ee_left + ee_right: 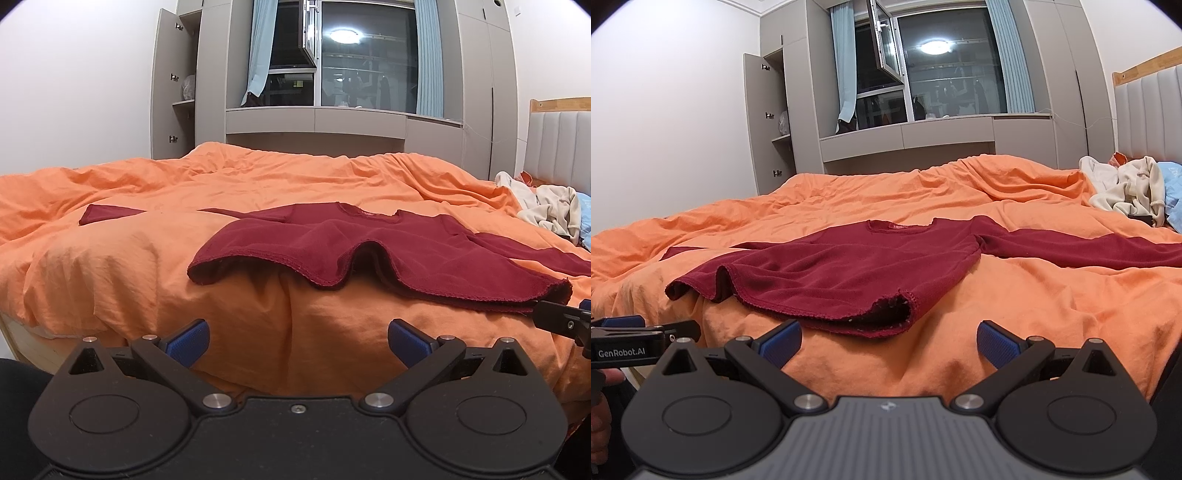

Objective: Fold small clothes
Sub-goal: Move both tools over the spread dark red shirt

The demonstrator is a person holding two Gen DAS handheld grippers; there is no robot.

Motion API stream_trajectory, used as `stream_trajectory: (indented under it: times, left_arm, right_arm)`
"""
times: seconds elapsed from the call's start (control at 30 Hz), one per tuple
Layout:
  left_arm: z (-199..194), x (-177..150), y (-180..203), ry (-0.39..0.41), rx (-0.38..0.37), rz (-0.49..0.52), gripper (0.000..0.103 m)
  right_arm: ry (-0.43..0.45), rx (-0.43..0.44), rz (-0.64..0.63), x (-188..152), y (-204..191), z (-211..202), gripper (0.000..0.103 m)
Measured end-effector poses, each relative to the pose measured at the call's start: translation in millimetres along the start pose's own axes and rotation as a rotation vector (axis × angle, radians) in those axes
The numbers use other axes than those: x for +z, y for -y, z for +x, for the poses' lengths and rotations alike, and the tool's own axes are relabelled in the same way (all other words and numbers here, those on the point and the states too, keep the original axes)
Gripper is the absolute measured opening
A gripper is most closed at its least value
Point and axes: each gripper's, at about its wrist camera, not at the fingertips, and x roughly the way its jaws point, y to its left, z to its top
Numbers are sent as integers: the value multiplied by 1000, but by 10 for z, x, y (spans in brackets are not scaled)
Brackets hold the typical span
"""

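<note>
A small dark red long-sleeved shirt (369, 243) lies spread flat on the orange bedcover (147, 266), hem toward me, sleeves stretched out left and right. It also shows in the right wrist view (849, 266). My left gripper (298, 341) is open and empty, just short of the hem's left part. My right gripper (889, 341) is open and empty, just short of the hem's right corner. The right gripper's tip shows at the right edge of the left wrist view (561, 319); the left gripper shows at the left edge of the right wrist view (639, 332).
A pile of cream and blue clothes (1126, 192) lies at the far right by the padded headboard (1145, 110). Grey wardrobes and a window (942, 66) stand behind the bed. The bed's near edge drops off below the grippers.
</note>
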Motion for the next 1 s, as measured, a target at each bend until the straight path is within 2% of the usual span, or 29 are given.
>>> stream_trajectory:
  times: [0.4,0.5,0.6,0.7,0.83,1.0]
  left_arm:
    - [-26,37,3,-17,-38,-19,103]
    - [-27,105,-31,-24,-51,-41,103]
    - [-67,257,-55,1,-83,-72,103]
    - [9,467,-8,10,-98,-56,103]
    - [276,833,167,-9,-87,-3,103]
    - [798,1326,373,-72,-132,-4,103]
  right_arm:
    - [4,7,20,20,15,-58,103]
    - [5,-25,49,80,46,-116,103]
    - [5,-55,59,192,104,-153,103]
    - [-48,-115,40,351,221,-64,103]
    - [-75,-176,54,536,440,103,103]
    - [-51,-224,70,764,811,308,103]
